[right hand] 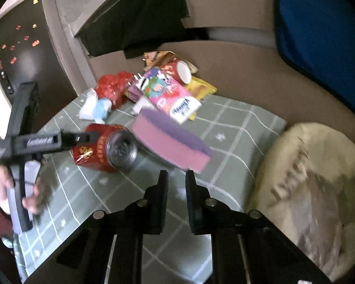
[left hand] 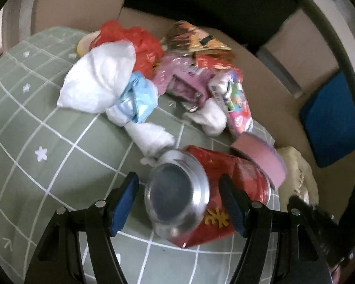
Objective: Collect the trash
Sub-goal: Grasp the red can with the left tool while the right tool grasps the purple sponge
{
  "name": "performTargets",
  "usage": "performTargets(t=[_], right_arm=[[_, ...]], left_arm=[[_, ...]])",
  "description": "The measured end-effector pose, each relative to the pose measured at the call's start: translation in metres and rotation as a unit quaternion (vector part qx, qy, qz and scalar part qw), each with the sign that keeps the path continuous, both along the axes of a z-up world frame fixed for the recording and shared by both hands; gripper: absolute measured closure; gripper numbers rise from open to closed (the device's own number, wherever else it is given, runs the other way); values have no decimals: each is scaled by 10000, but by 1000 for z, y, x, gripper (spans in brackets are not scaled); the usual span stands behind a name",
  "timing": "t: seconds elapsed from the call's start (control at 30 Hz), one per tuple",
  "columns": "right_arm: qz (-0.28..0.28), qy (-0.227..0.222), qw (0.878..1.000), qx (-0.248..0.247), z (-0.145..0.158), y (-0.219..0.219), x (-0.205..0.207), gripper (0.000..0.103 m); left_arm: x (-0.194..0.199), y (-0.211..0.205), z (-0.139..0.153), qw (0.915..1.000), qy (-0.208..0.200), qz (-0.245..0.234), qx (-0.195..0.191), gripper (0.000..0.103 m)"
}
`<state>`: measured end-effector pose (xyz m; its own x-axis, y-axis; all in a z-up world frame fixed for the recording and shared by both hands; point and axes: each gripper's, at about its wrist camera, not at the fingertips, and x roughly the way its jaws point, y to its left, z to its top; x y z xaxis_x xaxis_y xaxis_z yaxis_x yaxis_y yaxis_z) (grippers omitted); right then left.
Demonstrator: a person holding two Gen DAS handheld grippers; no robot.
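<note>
Left gripper point(left hand: 178, 198): fingers apart around the red can point(left hand: 215, 189), not clamped.
Right gripper point(right hand: 176, 184): fingers nearly together, empty.
Progress: wrapper pile point(left hand: 177, 78) uncollected.

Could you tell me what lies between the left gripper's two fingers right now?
The dented red can lies on its side between the open left gripper's fingers, silver end toward the camera. The left wrist view shows it best.

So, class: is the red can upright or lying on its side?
On its side. The red can lies on the green cloth, its silver end facing the left wrist camera.
</note>
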<state>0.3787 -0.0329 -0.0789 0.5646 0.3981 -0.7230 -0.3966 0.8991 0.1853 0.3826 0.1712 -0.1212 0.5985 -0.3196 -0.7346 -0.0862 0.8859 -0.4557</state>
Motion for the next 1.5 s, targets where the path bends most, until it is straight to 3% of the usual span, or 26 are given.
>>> performTargets(t=[0.17,0.27,0.33,0.43,0.53,0.67,0.83,0.97,1.1,1.27,1.5], right_arm=[[75,-563,9983,-136,13,1,-8,67],[389,-753,9964,-69,23,10,-2,60],[408,-688,9968,35,26,13,14,59],[290,-429,9980,363,23,12,41,57],[393,77,9975,590,5,19,69,57],[697,413,9957,460,-17,37,73,55],[666,237,9964,475,-20,41,61,47],[780,372,9957,345,-16,47,60,47],[944,170,9954,23,-15,56,54,46],[810,311,9962,100,-15,53,58,46],[888,-55,9952,-407,-14,67,45,43]], left_arm=[[0,3,-2,9998,27,79,-171,34],[0,-6,-1,9999,-29,-63,150,34],[-3,-11,-1,9993,-49,-113,347,36],[-6,-8,0,9988,-22,-21,485,51],[-4,-3,1,9994,112,-69,336,51],[-16,2,21,9964,-227,-73,817,51],[-23,5,37,9909,-514,76,1243,51],[-23,6,36,9914,-440,164,1225,51],[-28,8,38,9905,-449,239,1274,51],[-32,9,43,9902,-496,290,1276,51],[-43,4,49,9897,-538,321,1291,51]])
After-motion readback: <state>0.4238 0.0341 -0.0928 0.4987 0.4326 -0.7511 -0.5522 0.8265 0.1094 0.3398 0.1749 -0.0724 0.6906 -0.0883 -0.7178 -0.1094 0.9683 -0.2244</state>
